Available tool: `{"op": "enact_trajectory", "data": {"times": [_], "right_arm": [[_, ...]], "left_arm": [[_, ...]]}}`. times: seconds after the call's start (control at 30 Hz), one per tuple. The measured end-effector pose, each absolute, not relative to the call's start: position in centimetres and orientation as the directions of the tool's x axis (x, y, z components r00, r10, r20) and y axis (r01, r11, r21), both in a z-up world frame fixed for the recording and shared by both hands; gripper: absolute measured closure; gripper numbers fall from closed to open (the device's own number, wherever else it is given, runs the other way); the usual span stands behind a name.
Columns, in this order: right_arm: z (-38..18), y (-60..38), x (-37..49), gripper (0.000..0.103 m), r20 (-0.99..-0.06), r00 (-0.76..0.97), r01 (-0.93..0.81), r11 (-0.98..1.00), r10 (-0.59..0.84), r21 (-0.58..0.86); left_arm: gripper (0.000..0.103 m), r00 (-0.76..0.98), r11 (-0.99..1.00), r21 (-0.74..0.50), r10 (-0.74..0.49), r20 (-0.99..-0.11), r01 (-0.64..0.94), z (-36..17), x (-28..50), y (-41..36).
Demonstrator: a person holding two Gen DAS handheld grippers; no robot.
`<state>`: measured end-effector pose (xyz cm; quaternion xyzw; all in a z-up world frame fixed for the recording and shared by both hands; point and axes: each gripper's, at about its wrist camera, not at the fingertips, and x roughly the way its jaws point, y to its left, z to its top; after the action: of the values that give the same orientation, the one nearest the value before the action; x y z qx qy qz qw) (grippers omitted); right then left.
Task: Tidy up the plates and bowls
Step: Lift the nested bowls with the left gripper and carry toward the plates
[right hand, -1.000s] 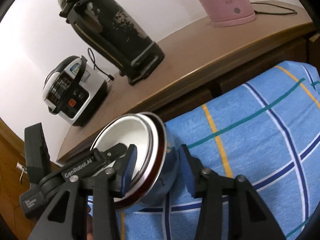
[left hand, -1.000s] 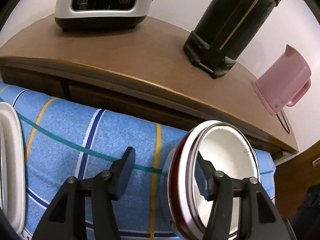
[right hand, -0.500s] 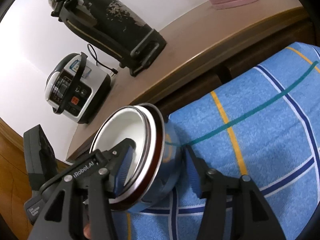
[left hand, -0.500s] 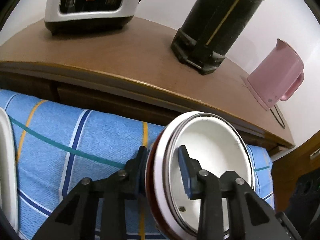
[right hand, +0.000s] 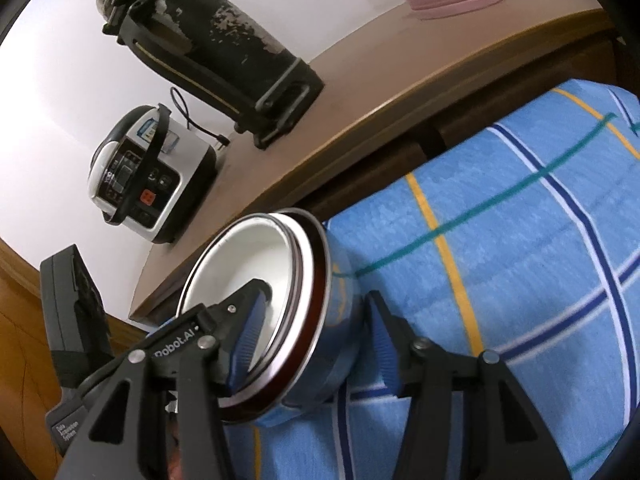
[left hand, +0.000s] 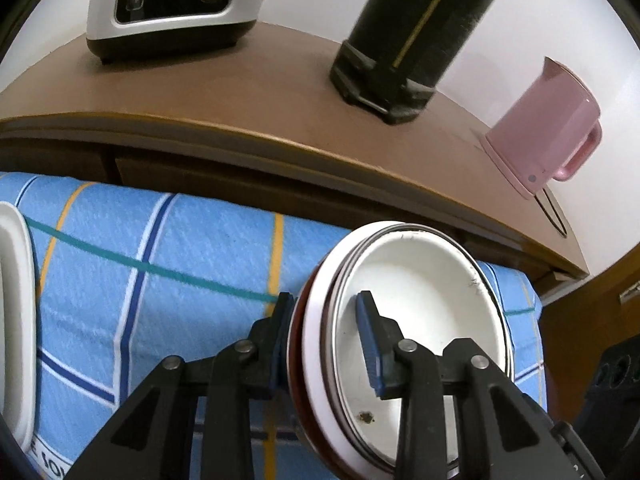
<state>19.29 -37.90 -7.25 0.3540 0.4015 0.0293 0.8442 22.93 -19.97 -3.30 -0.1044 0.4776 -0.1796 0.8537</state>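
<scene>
Above blue checked cloth, left claw pinches the tilted bowl's rim.

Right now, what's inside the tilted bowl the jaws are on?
The bowl shows a white interior with one small dark speck and one blue pad of the left gripper inside the rim. No food visible. The lowest part is covered by the gripper.

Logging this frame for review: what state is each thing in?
bowl: tipped on edge, rim gripped
left gripper: jaws shut on the bowl rim
right gripper: jaws open, straddling the rim, outer pad clear
white plate: flat on the cloth
pink kettle: upright on its base
thermos: upright on the counter
</scene>
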Motion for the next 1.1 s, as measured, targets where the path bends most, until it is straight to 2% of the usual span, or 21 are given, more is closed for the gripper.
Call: {"op": "enact_trajectory", "data": {"times": [0.57,1.1], "right_arm": [[-5.9,-38.9,11.8,0.052,-0.67,0.685,0.31,0.718,0.286,0.623],[-4.8,-36.9,6.8,0.052,-0.672,0.673,0.296,0.719,0.31,0.628]], "left_arm": [[0.068,0.457,0.903,-0.324,-0.424,-0.782,0.283,-2.4,17.1,-21.7],[0.068,0.471,0.911,-0.307,-0.406,-0.783,0.274,-1.8,12.0,-18.9]]}}
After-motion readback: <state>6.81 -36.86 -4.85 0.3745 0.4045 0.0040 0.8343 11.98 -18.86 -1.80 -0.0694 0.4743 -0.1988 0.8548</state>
